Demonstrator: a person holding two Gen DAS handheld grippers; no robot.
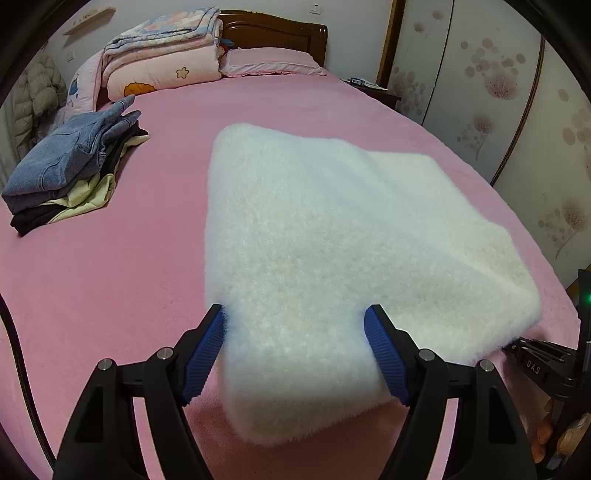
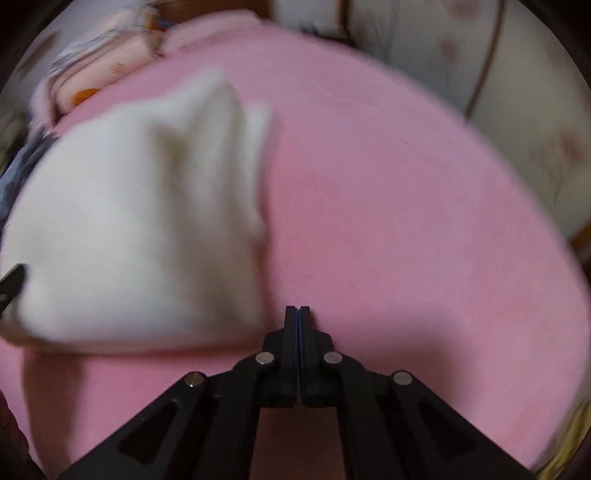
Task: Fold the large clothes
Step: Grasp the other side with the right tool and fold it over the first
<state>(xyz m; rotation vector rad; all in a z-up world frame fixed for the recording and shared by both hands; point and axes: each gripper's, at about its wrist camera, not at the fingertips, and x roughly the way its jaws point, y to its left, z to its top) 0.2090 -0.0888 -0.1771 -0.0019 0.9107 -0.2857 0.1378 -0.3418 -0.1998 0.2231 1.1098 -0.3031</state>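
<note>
Left tool (image 1: pixel 295 325): we see its blue pads (image 1: pixel 207 350) set wide, one on either side of the near edge of the white fluffy garment (image 1: pixel 332 240). The fleece fills the gap between them and both pads touch it, so we read this as a grip on the thick folded edge. That near edge hangs lifted, with a shadow on the bed (image 1: pixel 110 277) under it.

Right tool (image 2: pixel 299 314): jaws fully closed, pad against pad, nothing between them. It points down at bare pink bedsheet (image 2: pixel 406 221), just beside the garment's (image 2: pixel 129 221) right edge and not touching it. This view is motion-blurred, so we cannot read fine detail.

Garment: folded into a rough rectangle, lying mid-bed on the pink sheet, its far end flat.

Further out, left wrist view: a stack of folded clothes (image 1: pixel 70 170), blue denim on top, sits at the bed's left side, well apart from the garment. Folded quilts (image 1: pixel 162 55) and a pink pillow (image 1: pixel 269 61) lie by the dark wooden headboard (image 1: pixel 280 33). A flower-patterned wardrobe (image 1: pixel 498 92) stands to the right.
</note>
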